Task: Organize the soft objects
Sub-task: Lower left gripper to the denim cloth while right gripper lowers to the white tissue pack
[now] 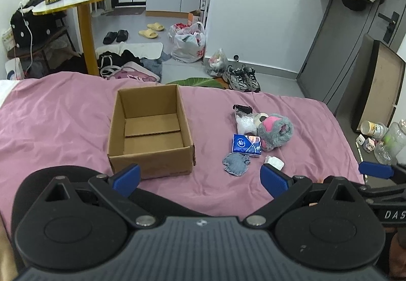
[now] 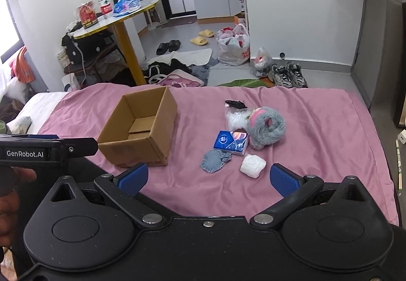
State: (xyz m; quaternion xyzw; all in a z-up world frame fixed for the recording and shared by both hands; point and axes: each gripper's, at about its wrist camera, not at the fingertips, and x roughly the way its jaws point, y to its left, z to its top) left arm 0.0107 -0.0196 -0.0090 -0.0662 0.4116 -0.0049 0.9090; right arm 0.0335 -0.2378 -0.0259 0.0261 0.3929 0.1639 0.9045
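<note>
An empty open cardboard box [image 1: 149,131] [image 2: 138,128] stands on the pink bedsheet [image 1: 63,123] [image 2: 317,123]. To its right lies a small heap: a grey and pink plush toy [image 1: 275,131] [image 2: 266,126], a blue tissue pack [image 1: 246,145] [image 2: 231,142], a grey knitted piece [image 1: 236,164] [image 2: 215,160], a white folded wad [image 1: 274,162] [image 2: 253,166], a clear plastic bag [image 1: 244,122] [image 2: 236,116] and a black item [image 1: 242,108] [image 2: 234,104]. My left gripper [image 1: 200,178] is open, low over the near sheet. My right gripper [image 2: 209,179] is open, just short of the heap.
Beyond the bed's far edge the floor holds clothes, slippers, plastic bags [image 1: 189,45] and sneakers [image 1: 242,78]. A round yellow-legged table [image 1: 83,1] stands at the back left. A grey door [image 1: 350,34] and leaning board are at the right.
</note>
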